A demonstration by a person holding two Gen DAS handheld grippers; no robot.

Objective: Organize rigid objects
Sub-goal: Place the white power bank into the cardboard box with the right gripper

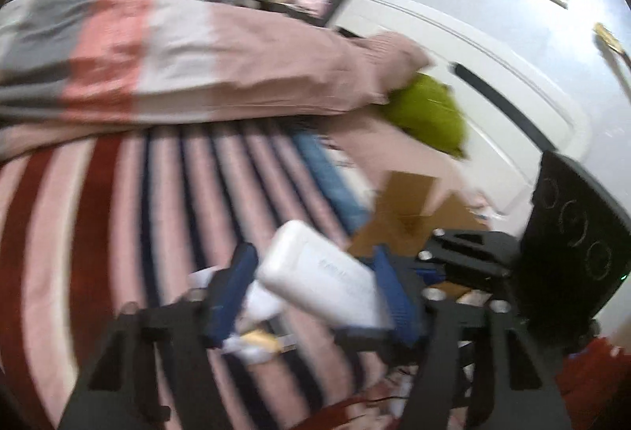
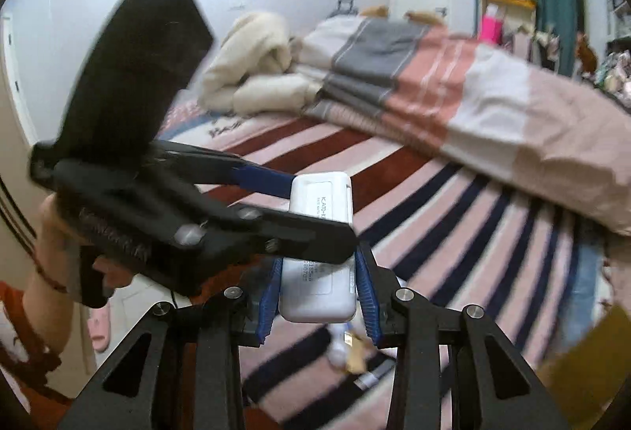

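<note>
A white rectangular plastic case [image 2: 319,252] with printed text is held above the striped bedsheet. My right gripper [image 2: 319,296] is shut on its near end, blue pads on both sides. My left gripper [image 2: 311,209] comes in from the left, its fingers above and below the case's far end. In the left wrist view the case [image 1: 323,272] lies tilted between the blue pads [image 1: 232,280] of my left gripper [image 1: 311,288], and the jaws look wider than the case, with a gap on the left. The right gripper's black body [image 1: 568,233] is at the right.
A folded striped quilt [image 2: 453,91] and a cream blanket [image 2: 256,63] lie on the bed. A brown cardboard box [image 1: 410,209] and a green cushion [image 1: 430,110] are near the white headboard [image 1: 493,75]. Small white items [image 2: 347,347] lie on the sheet below the case.
</note>
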